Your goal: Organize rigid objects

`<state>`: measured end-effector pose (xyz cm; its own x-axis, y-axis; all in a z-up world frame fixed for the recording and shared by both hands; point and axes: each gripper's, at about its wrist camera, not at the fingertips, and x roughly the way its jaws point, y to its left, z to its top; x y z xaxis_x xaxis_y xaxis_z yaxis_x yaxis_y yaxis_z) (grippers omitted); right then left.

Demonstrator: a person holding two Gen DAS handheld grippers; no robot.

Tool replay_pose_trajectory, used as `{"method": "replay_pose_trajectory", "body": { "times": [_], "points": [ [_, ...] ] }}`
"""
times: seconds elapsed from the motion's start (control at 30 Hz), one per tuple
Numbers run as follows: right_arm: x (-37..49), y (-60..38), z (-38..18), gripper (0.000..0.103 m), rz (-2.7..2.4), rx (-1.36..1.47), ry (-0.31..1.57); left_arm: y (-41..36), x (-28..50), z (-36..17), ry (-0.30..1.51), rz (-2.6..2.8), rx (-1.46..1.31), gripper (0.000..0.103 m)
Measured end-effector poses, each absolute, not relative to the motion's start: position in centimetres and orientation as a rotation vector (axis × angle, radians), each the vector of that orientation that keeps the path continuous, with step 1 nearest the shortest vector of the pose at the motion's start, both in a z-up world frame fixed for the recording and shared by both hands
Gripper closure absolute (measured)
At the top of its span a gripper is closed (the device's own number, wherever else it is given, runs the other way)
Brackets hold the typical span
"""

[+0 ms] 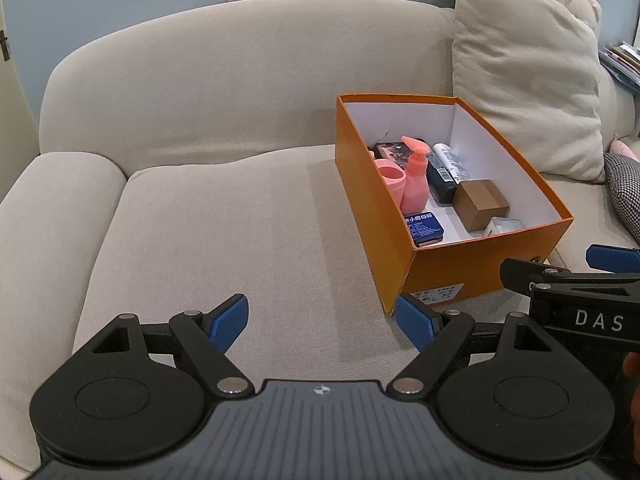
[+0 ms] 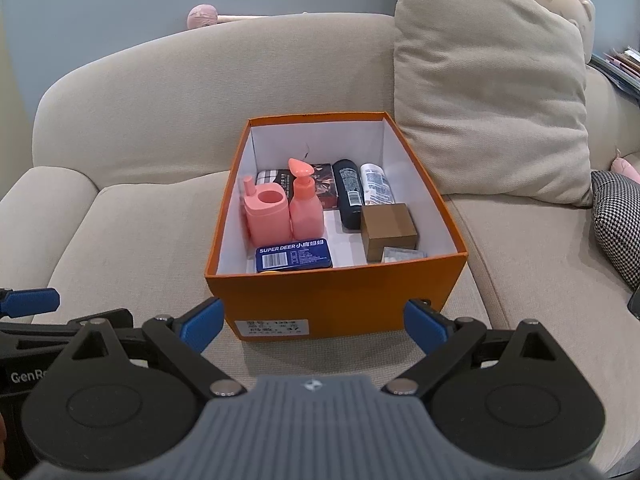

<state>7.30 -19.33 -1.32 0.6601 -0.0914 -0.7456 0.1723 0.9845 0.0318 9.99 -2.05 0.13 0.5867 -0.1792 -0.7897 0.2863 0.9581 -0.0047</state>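
An orange shoe box [image 2: 340, 300] [image 1: 460, 268] sits on the beige sofa seat. Inside it are a pink pump bottle [image 2: 305, 208] [image 1: 415, 178], a pink holder [image 2: 267, 216], a blue tin [image 2: 294, 255] [image 1: 424, 228], a dark can [image 2: 348, 196], a white can [image 2: 376, 186], a brown cardboard cube [image 2: 388, 228] [image 1: 480, 202] and a small clear packet [image 2: 402, 255]. My right gripper [image 2: 314, 326] is open and empty, just in front of the box. My left gripper [image 1: 322, 322] is open and empty over the seat, left of the box.
A beige cushion [image 2: 488, 96] leans on the sofa back right of the box. A houndstooth cushion [image 2: 616, 232] lies at far right. A pink round object [image 2: 202, 16] rests behind the sofa back. The right gripper shows at the right edge of the left wrist view [image 1: 580, 300].
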Motion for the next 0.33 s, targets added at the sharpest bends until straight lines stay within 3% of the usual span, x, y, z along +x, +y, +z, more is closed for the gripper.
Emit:
{"method": "replay_pose_trajectory", "body": {
  "times": [0.33],
  "points": [
    [7.29,-19.34,-1.24,0.007,-0.147,0.102,0.839,-2.09,9.92,0.22,0.903,-0.272,0.13,0.006]
  ]
}}
